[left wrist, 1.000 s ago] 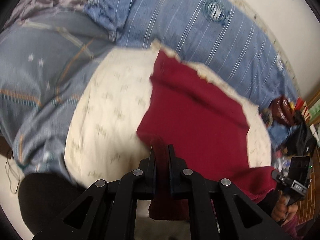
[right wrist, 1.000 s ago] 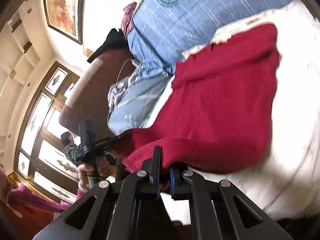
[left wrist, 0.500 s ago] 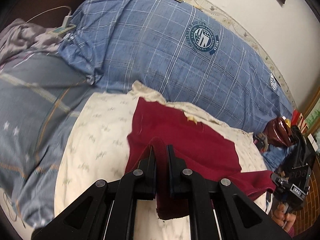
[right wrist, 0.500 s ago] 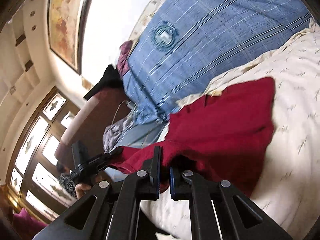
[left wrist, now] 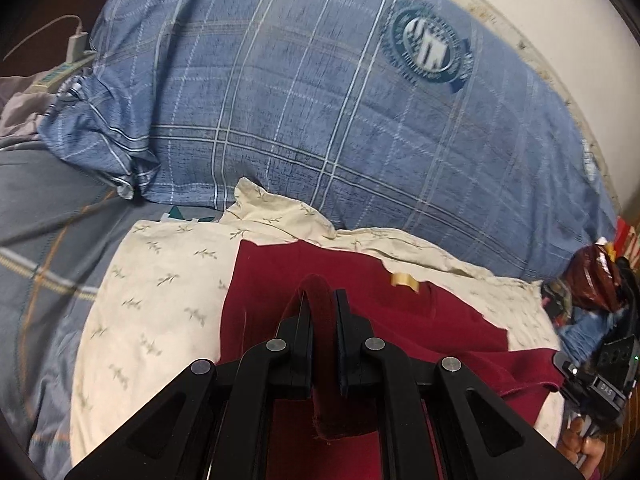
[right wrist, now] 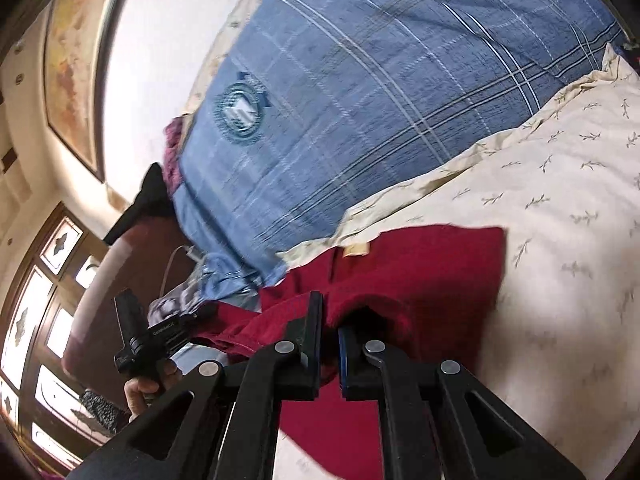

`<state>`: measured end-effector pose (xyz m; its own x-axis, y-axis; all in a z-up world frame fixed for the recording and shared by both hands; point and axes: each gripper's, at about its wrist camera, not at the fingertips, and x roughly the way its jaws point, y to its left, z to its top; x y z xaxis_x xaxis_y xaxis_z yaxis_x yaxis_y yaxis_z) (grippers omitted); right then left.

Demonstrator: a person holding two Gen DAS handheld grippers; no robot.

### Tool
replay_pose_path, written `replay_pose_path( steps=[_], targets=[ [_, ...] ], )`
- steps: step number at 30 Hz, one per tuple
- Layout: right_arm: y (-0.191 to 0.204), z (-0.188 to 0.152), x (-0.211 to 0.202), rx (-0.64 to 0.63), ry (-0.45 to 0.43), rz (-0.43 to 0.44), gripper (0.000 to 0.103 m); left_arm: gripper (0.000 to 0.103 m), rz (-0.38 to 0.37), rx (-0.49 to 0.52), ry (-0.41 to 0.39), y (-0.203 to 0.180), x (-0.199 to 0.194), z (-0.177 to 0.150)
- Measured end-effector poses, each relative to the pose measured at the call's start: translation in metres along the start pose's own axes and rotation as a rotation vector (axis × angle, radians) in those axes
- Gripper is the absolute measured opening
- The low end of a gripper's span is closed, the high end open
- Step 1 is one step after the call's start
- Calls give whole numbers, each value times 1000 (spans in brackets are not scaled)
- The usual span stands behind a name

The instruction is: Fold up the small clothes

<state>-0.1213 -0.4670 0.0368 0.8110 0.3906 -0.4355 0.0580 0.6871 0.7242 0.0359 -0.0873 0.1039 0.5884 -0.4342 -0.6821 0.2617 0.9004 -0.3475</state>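
A dark red garment [left wrist: 280,280] lies on a cream pillow [left wrist: 160,280] with a small leaf print. My left gripper [left wrist: 323,300] is shut on a thick folded edge of the garment and holds it above the part lying flat. A pale neck label [left wrist: 405,280] shows on the garment. In the right wrist view my right gripper [right wrist: 330,312] is shut on another edge of the red garment [right wrist: 432,264], over the cream pillow [right wrist: 560,220]. Each view shows the other gripper at its edge: the right gripper [left wrist: 600,380], the left gripper [right wrist: 160,336].
A large blue plaid pillow [left wrist: 340,100] with a round crest lies behind the cream pillow. A grey-blue blanket [left wrist: 48,248] covers the left. A charger and cable [left wrist: 74,40] lie at top left. Clutter sits at the right edge [left wrist: 592,280]. Wall and framed picture [right wrist: 76,60].
Both grippers have carried the held edge of the red garment forward over the part lying flat, toward the blue pillow. The blue pillow now fills more of both views.
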Motion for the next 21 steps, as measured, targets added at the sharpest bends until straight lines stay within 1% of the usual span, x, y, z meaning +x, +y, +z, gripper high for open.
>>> replay_pose_path(
  steps=[5, 7, 8, 9, 10, 11, 12, 13, 14, 16, 17, 18, 19, 21],
  targets=[
    [-22, 14, 28, 36, 20, -31, 5, 7, 36, -13, 35, -4, 54, 18],
    [-33, 17, 40, 68, 43, -30, 6, 7, 48, -18, 46, -2, 71, 20],
    [-37, 19, 44, 82, 53, -31, 11, 8, 54, -27, 52, 0, 79, 21],
    [-40, 20, 48, 87, 62, -42, 14, 8, 56, -41, 63, 2, 89, 22],
    [-41, 22, 49, 79, 68, -41, 20, 9, 62, -62, 75, 6, 98, 23],
    [-40, 23, 48, 69, 71, -33, 36, 11, 63, -80, 80, 10, 100, 22],
    [-36, 25, 43, 56, 60, -28, 47, 12, 57, -102, 85, 13, 105, 23],
    [-32, 26, 34, 40, 34, -32, 48, 14, 48, -116, 88, 15, 108, 23],
    [-28, 27, 26, 28, 12, -34, 50, 17, 47, -124, 85, 17, 109, 25],
    [-22, 27, 12, 14, -11, -40, 50, 51, 72, -118, 40, 19, 102, 27],
    [-19, 25, 9, 3, -2, -40, 50, 54, 66, -121, 12, 20, 96, 28],
    [-14, 22, 10, -25, 21, -47, 49, 54, 49, -125, -5, 22, 91, 28],
    [-9, 18, 13, -57, 44, -63, 49, 54, 35, -126, -9, 23, 86, 28],
    [-1, 11, 20, -114, 83, -87, 45, 54, 30, -116, -10, 22, 80, 27]
  ],
)
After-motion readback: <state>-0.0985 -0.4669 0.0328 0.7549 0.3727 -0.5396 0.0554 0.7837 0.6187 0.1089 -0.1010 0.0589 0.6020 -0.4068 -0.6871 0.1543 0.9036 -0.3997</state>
